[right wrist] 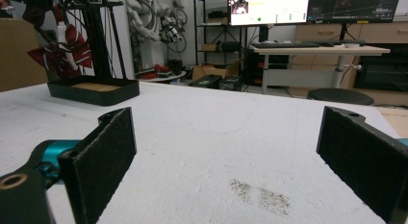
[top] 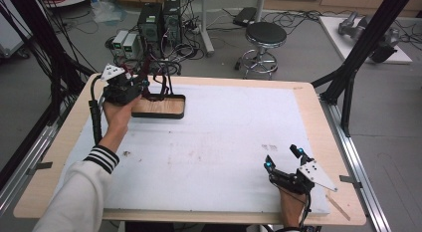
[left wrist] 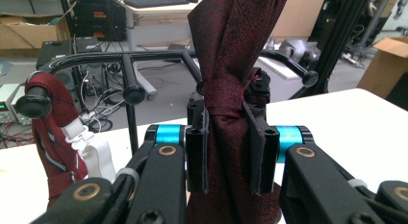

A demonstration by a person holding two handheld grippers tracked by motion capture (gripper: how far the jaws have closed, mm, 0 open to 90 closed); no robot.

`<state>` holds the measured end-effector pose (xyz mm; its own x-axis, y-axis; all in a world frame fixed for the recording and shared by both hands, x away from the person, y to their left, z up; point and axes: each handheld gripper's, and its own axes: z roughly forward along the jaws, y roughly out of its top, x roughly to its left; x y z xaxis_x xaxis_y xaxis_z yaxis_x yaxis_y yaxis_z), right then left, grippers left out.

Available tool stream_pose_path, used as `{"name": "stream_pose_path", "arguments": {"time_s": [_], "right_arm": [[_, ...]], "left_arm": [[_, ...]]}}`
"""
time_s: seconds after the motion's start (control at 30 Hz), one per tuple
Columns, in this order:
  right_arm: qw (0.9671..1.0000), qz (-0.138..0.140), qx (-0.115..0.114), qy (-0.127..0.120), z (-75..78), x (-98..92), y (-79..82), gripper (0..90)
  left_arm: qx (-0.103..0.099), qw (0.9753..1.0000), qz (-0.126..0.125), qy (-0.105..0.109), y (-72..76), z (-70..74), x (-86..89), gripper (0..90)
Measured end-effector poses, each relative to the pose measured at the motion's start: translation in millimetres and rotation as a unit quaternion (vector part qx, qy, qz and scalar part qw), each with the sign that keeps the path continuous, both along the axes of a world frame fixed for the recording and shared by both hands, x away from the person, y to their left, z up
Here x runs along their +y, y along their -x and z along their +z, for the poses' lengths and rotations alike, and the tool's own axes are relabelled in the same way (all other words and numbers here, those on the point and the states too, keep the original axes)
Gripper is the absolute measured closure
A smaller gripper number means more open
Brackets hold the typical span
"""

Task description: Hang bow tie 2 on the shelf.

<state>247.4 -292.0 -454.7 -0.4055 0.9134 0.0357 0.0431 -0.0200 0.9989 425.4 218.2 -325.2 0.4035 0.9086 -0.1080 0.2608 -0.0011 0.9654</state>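
I am at a wooden table (top: 308, 107) covered by a white sheet (top: 219, 142), holding a two-jaw gripper in each hand. My left gripper (left wrist: 226, 137) is raised at the far left of the table, beside a black rack (top: 159, 87) that stands on a wooden tray with a dark rim (top: 161, 110). Its jaws are pinched tight on a dark red necktie (left wrist: 231, 51), clamping the fabric just below a knot-like gather; the tie rises above the jaws and hangs below them. In the left gripper view, the rack's curved black bars with rounded ends (left wrist: 133, 94) spread out behind the tie, and a second red tie with pale stripes and a white strap (left wrist: 53, 137) hangs on the bar at the left. My right gripper (top: 283, 160) rests low at the near right of the table, well apart from the rack, my hand (top: 291, 207) behind it. Its two black padded jaws are spread wide with nothing between them, only bare white sheet with a small grey smudge (right wrist: 262, 195). In the right gripper view, the tray (right wrist: 94, 92) sits far off at the left, red fabric (right wrist: 62, 53) hanging above it.
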Motion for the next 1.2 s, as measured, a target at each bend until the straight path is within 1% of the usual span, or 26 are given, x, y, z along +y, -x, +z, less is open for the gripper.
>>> {"name": "stream_pose_path", "arguments": {"time_s": [0.03, 0.1, 0.27, 0.47, 0.53, 0.57, 0.7, 0.77, 0.8, 0.87, 1.13, 1.2], "right_arm": [[1.0000, 0.001, 0.001, -0.001, 0.1, 0.0, 0.1, 5.7], [1.0000, 0.000, 0.001, 0.000, 0.0, -0.1, 0.1, 5.7], [1.0000, 0.001, 0.000, -0.001, 0.1, 0.0, 0.0, 5.7], [1.0000, -0.001, 0.002, 0.000, 0.1, 0.1, -0.1, 5.7], [1.0000, 0.000, 0.004, -0.002, 0.1, 0.5, 0.2, 5.7], [1.0000, 0.000, 0.002, -0.001, 0.2, 0.0, -0.3, 5.7], [1.0000, 0.000, 0.005, -0.003, 0.1, 0.4, 0.1, 5.7], [1.0000, 0.000, 0.002, -0.001, 0.2, 0.0, -0.4, 5.7], [1.0000, 0.000, 0.005, -0.002, 0.1, 0.4, 0.2, 5.7], [1.0000, 0.000, 0.004, -0.001, 0.2, 0.3, 0.0, 5.7], [1.0000, 0.001, 0.005, -0.003, 0.1, 0.3, 0.2, 5.7], [1.0000, 0.000, 0.002, 0.000, 0.2, -0.1, -0.4, 5.7]], "left_arm": [[0.000, 1.0000, 0.000, 0.001, -0.8, -0.6, -0.6, 73.0], [0.000, 1.0000, 0.004, -0.004, -1.7, -1.7, -1.9, 72.9], [-0.003, 0.9999, 0.012, 0.003, -4.6, -4.0, -3.9, 73.0], [-0.002, 0.9998, 0.017, -0.003, -6.5, -6.0, -4.7, 73.0], [-0.004, 0.9998, 0.021, 0.000, -6.9, -5.8, -4.0, 72.9], [-0.005, 0.9997, 0.023, 0.001, -6.8, -5.6, -3.7, 73.0], [-0.008, 0.9998, 0.020, 0.004, -4.7, -3.4, -3.1, 73.0], [-0.011, 0.9997, 0.022, 0.001, -2.9, -1.0, -3.1, 73.0], [-0.012, 0.9997, 0.021, 0.000, -2.3, 0.4, -2.8, 73.0], [-0.013, 0.9997, 0.022, -0.001, -1.6, 3.1, -3.2, 72.9], [-0.019, 0.9997, 0.017, 0.000, -4.2, 11.4, -7.5, 73.0], [-0.021, 0.9997, 0.015, -0.003, -4.8, 12.5, -8.6, 73.0]]}}
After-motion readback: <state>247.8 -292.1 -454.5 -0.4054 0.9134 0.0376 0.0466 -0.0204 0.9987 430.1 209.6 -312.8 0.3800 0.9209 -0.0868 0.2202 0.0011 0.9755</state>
